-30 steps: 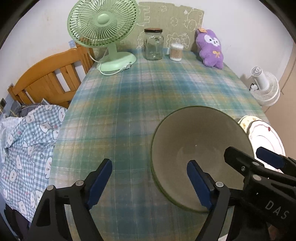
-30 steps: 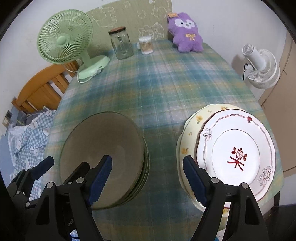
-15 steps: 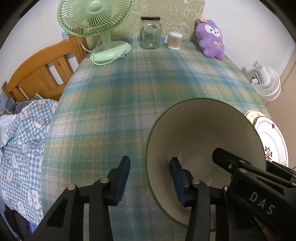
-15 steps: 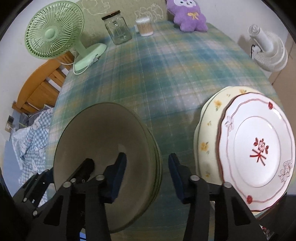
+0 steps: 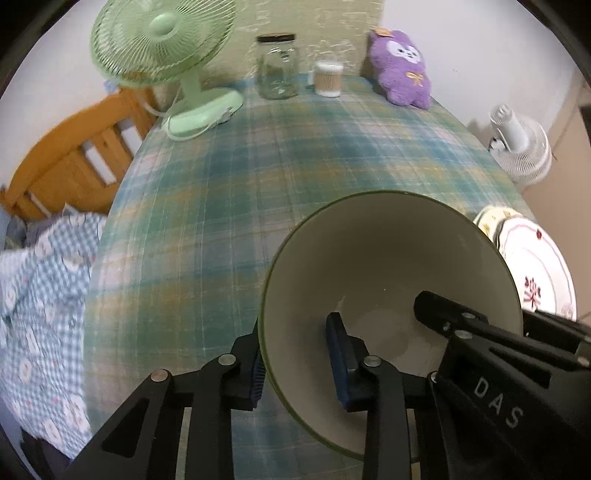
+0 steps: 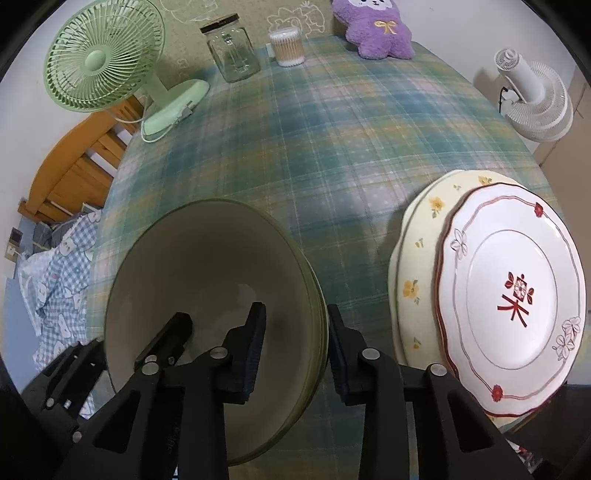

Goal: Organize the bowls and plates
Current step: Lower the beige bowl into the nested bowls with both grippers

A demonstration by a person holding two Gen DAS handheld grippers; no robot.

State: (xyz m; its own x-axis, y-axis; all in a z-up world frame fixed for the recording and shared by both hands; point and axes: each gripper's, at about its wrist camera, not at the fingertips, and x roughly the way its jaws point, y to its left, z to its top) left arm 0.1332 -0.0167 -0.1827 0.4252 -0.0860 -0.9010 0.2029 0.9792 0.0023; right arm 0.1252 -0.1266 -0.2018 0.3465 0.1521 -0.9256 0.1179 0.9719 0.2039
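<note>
A stack of olive-green bowls (image 6: 218, 273) sits on the plaid table near its front left; it also shows in the left wrist view (image 5: 388, 266). My left gripper (image 5: 297, 363) straddles the stack's left rim, one finger outside and one inside, closed on it. My right gripper (image 6: 295, 349) straddles the right rim the same way, closed on it. A white plate with red trim (image 6: 513, 288) lies on a cream flowered plate (image 6: 417, 258) at the front right.
At the back stand a green desk fan (image 6: 103, 59), a glass jar (image 6: 232, 51), a tub of cotton swabs (image 6: 286, 46) and a purple plush toy (image 6: 376, 29). A wooden bed frame (image 5: 70, 158) and checked bedding (image 5: 40, 295) lie left of the table. A white fan (image 6: 535, 99) stands to the right.
Both grippers moved in on the bowl stack and closed from wide open until their fingers straddle opposite rims. The plates have not moved.
</note>
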